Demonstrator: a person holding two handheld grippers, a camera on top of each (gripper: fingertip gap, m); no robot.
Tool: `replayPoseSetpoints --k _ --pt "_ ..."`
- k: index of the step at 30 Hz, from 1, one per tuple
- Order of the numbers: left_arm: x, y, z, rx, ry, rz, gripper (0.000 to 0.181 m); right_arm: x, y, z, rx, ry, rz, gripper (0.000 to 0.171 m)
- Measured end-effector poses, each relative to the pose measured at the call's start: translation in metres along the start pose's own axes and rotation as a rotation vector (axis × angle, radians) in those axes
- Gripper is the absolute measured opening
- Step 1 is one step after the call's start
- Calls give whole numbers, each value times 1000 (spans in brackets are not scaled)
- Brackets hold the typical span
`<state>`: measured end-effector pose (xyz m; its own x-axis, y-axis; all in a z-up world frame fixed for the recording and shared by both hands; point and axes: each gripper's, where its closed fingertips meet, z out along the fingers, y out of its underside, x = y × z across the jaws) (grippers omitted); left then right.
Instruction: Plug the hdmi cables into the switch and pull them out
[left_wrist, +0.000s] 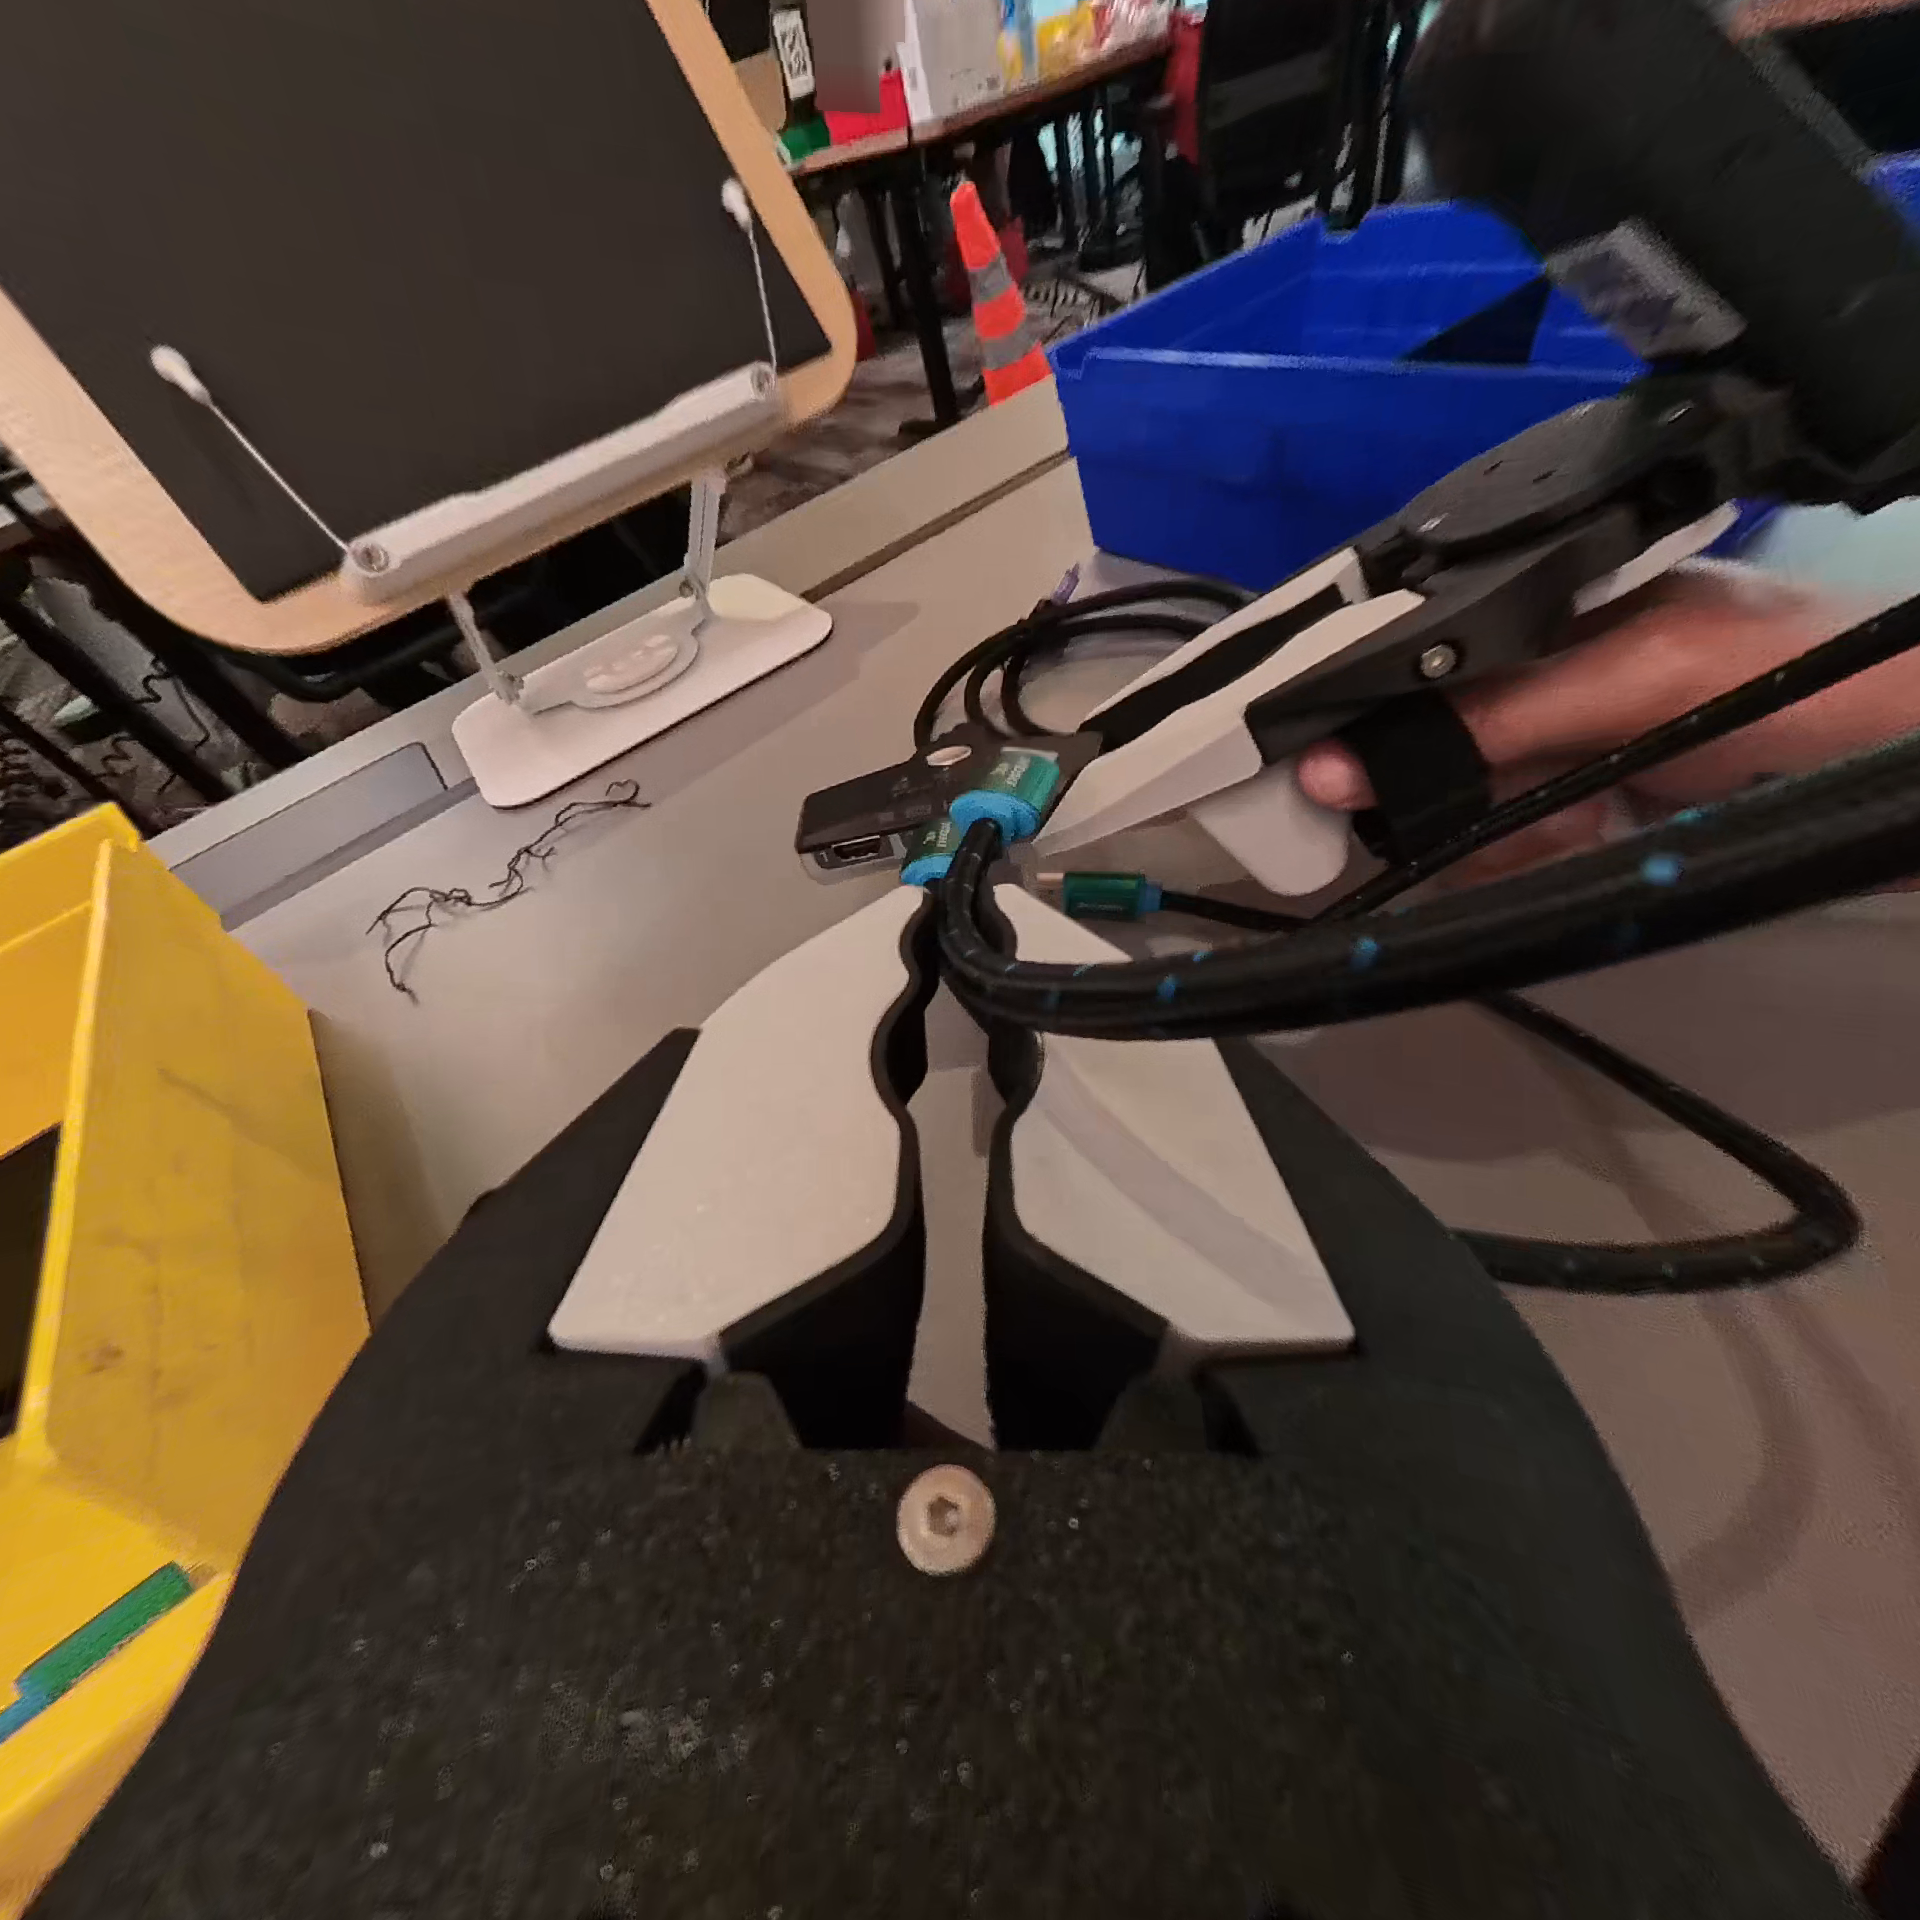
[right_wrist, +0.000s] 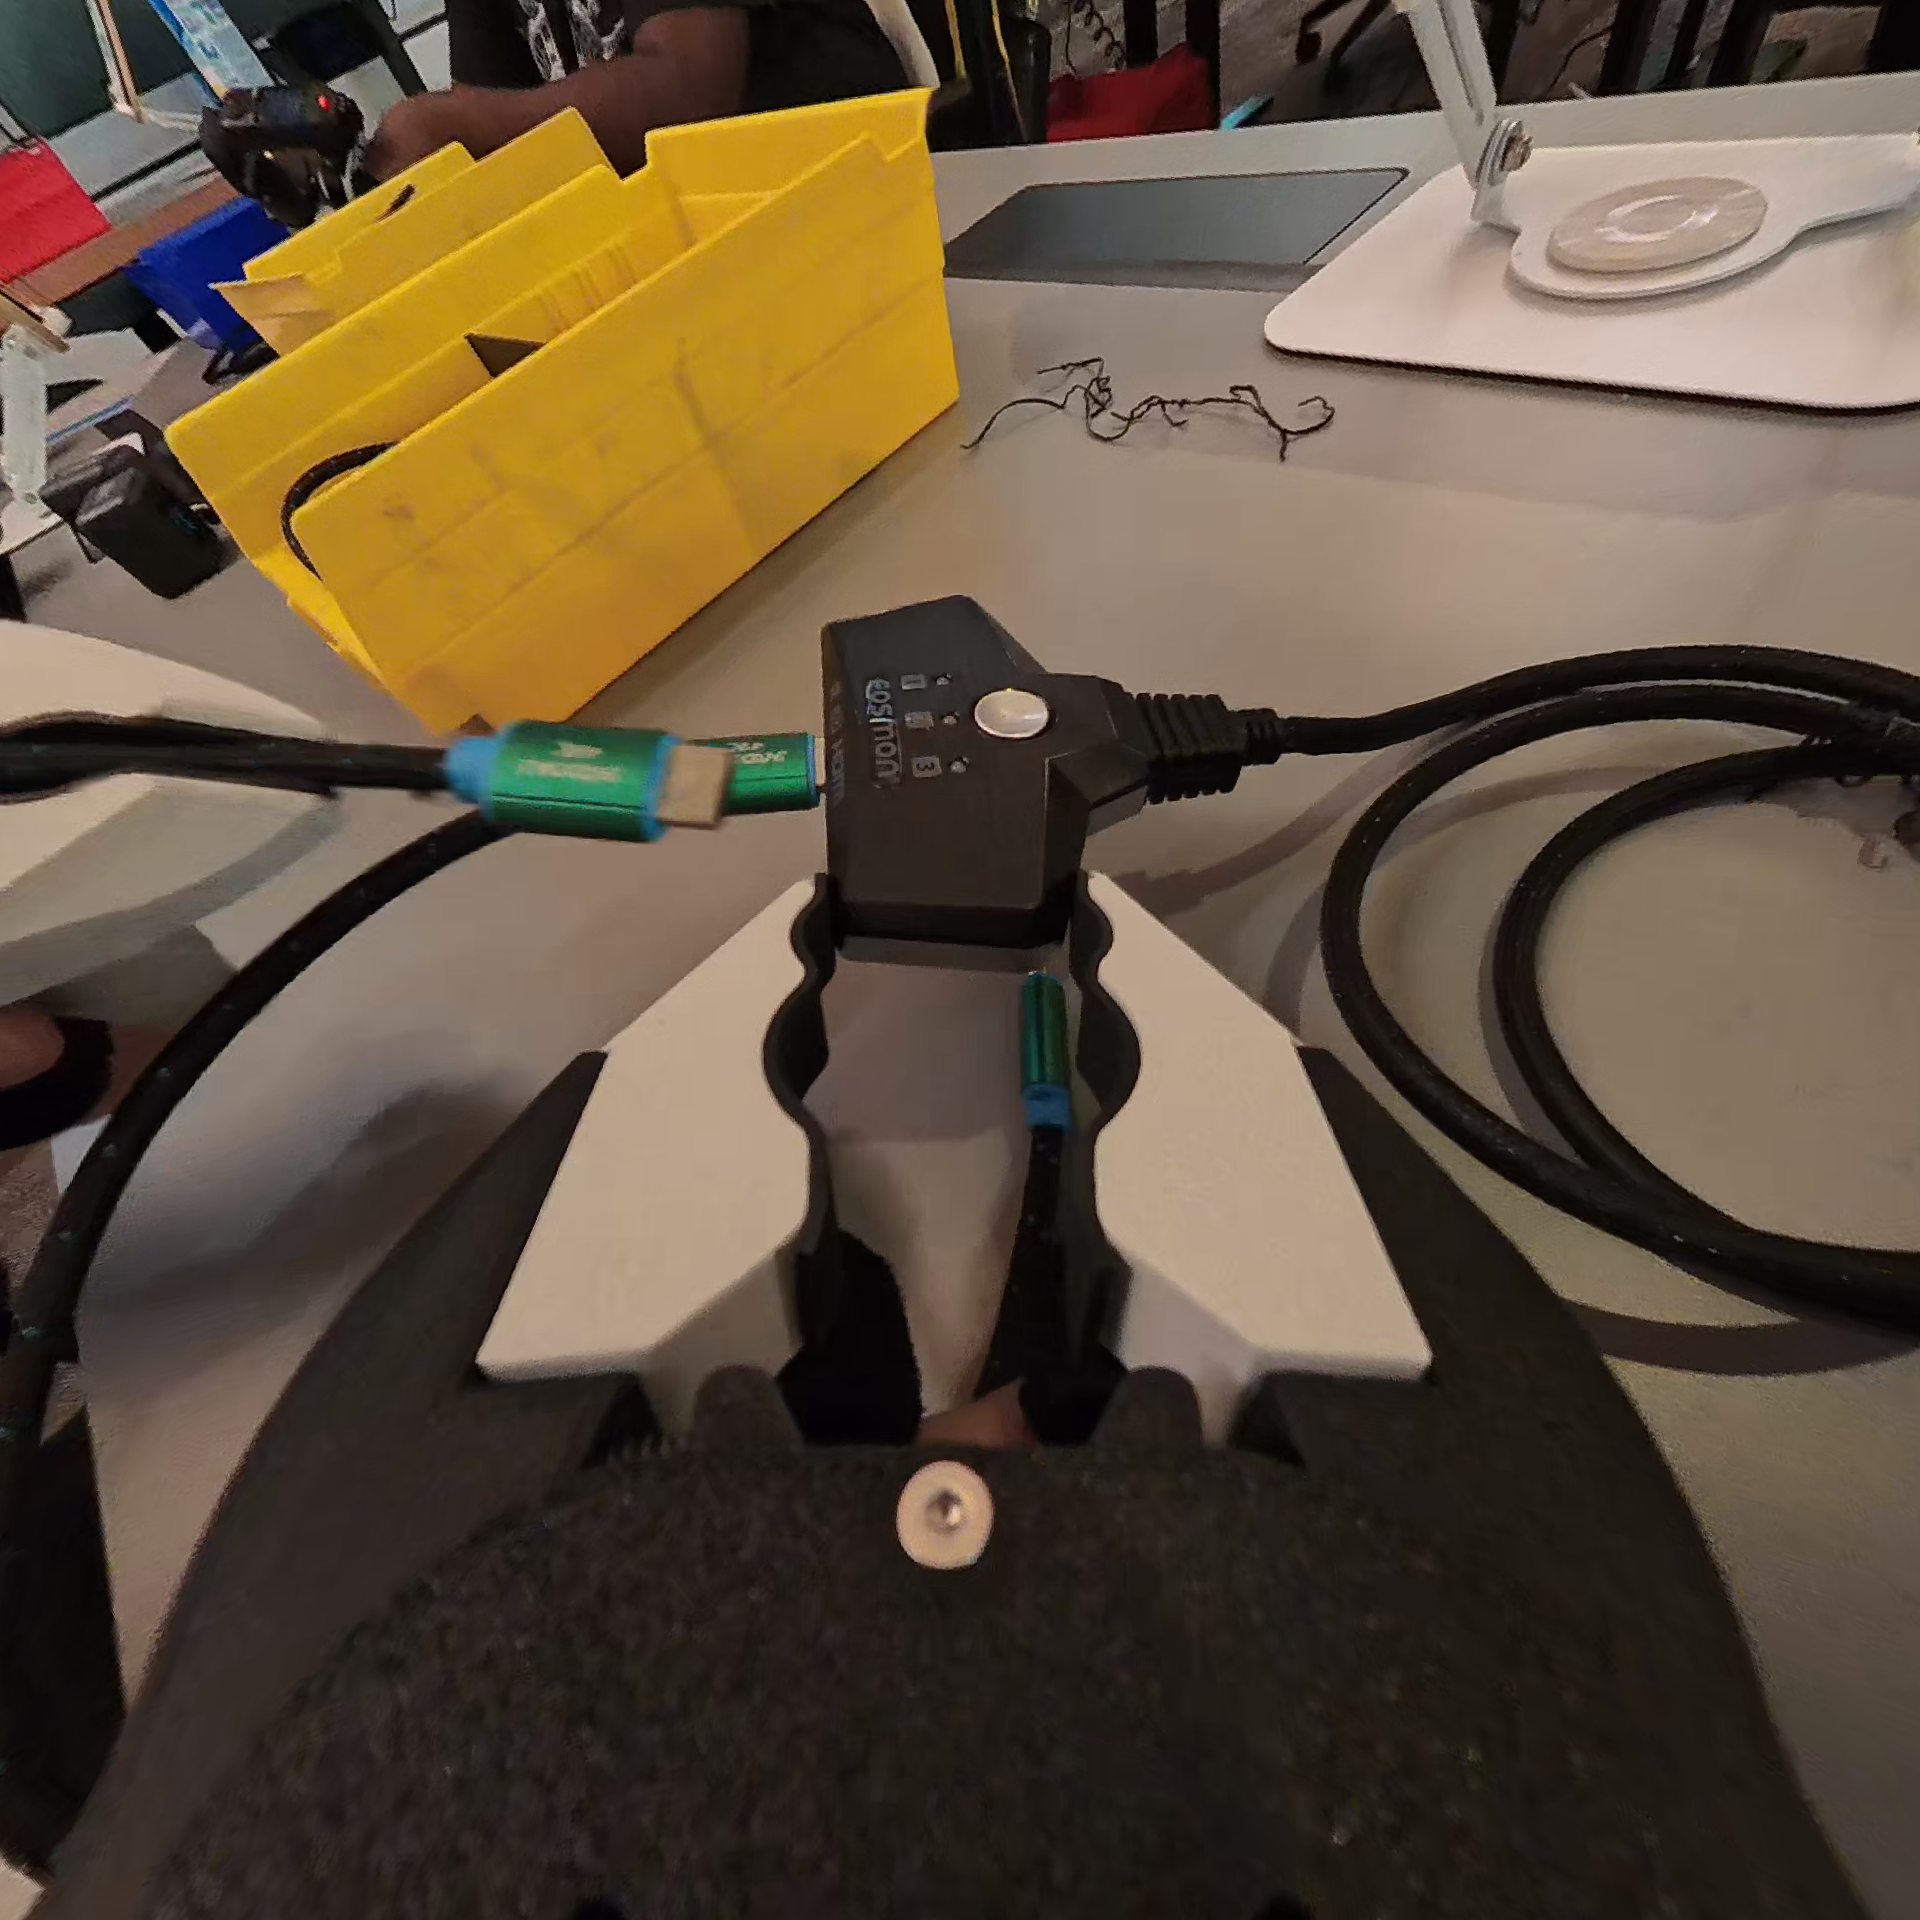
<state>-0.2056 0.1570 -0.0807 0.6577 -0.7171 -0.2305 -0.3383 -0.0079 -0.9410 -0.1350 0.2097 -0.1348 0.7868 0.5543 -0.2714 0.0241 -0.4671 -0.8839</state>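
The black HDMI switch (right_wrist: 935, 800) is clamped at its near end in my right gripper (right_wrist: 951, 925), just above the grey table. One green plug (right_wrist: 769, 769) sits in the switch's left side. A second green plug (right_wrist: 592, 774) hangs loose in front of it with its metal tip bare. My left gripper (left_wrist: 961, 920) is shut on the black braided HDMI cable (left_wrist: 1143, 987) just behind the plugs (left_wrist: 935, 847). The switch (left_wrist: 873, 805) and right gripper (left_wrist: 1081, 774) also show in the left wrist view. A third green plug (right_wrist: 1039, 1039) lies on the table between the right fingers.
A yellow bin (right_wrist: 623, 416) stands left of the switch, a blue bin (left_wrist: 1299, 416) at the back right. A white tablet stand (left_wrist: 644, 686) holds a dark screen. A tangle of black thread (right_wrist: 1143, 405) lies on the table. The switch's black lead (right_wrist: 1455, 1039) coils on the right.
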Motion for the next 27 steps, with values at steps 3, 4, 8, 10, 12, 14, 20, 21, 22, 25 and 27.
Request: replayPoseSetpoints --k 3,4,8,10,12,14,20,21,22,25,27 --pt "-18 -15 -21 81 -2 -73 6 3 -5 -3 19 -5 28 45" --pt "-28 -17 -29 104 3 -96 6 4 -6 -4 23 -11 27 44" --pt "-55 -16 -50 194 116 -253 6 15 8 -2 -73 51 -145 45" --pt "-53 -10 -57 205 213 -336 6 21 15 1 -119 99 -230 45" --pt "-58 1 -62 182 188 -327 6 20 10 0 -98 62 -165 45" --pt "-64 9 -64 137 133 -264 6 18 -4 -10 -36 -14 -63 44" --pt "-54 19 -47 53 14 -62 6 5 -28 -34 115 -104 -45 44" --pt "-54 18 -43 48 -30 -55 6 -1 -30 -36 144 -103 -56 44" --pt "-51 16 -40 51 -43 -61 6 -7 -32 -38 166 -105 -57 44" --pt "-43 12 -32 63 -73 -70 6 -24 -35 -39 214 -116 -75 44" --pt "-39 5 -30 106 -82 -62 6 -33 -36 -38 220 -127 -75 44"
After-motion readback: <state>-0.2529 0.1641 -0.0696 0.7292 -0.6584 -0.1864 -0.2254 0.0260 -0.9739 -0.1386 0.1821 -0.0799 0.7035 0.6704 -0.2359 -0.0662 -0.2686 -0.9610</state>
